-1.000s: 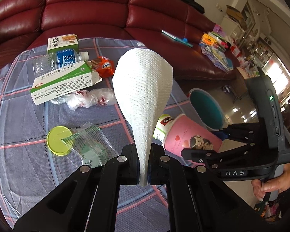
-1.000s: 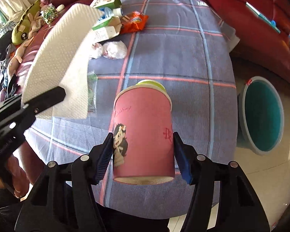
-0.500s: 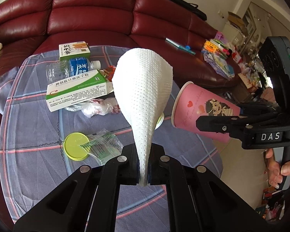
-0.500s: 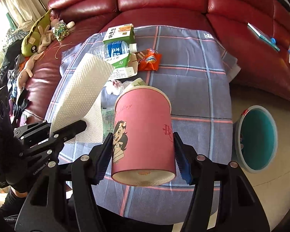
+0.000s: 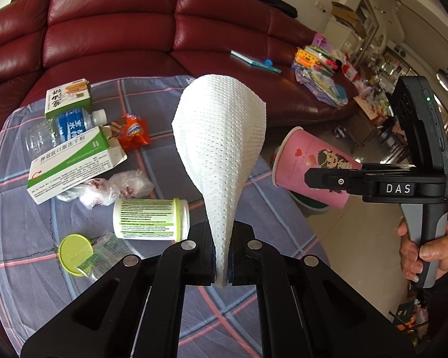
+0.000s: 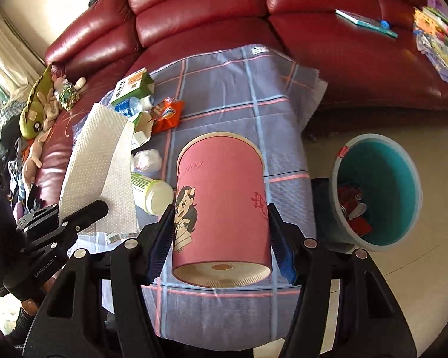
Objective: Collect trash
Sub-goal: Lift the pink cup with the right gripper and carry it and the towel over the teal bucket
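My left gripper (image 5: 222,256) is shut on a white embossed paper towel (image 5: 221,149) that stands up from the jaws above the table. The same paper towel (image 6: 98,167) shows at the left of the right wrist view. My right gripper (image 6: 221,232) is shut on a pink paper cup (image 6: 221,205) with a cartoon figure, held clear of the checked tablecloth (image 6: 239,89). In the left wrist view the pink cup (image 5: 310,167) hangs beyond the table's right edge. A teal bin (image 6: 379,191) with red trash inside stands on the floor to the right.
On the tablecloth (image 5: 21,223) lie a white-green bottle on its side (image 5: 150,219), a yellow-green lid (image 5: 74,253), a green-white carton (image 5: 71,164), a water bottle (image 5: 65,125), an orange snack wrapper (image 5: 134,131) and crumpled plastic (image 5: 116,188). A red sofa (image 5: 119,29) curves behind.
Both grippers have risen and drawn back from the table. The pink cup has gone from the table's edge toward the bin side. The white-green bottle, once hidden behind the cup and towel, now shows.
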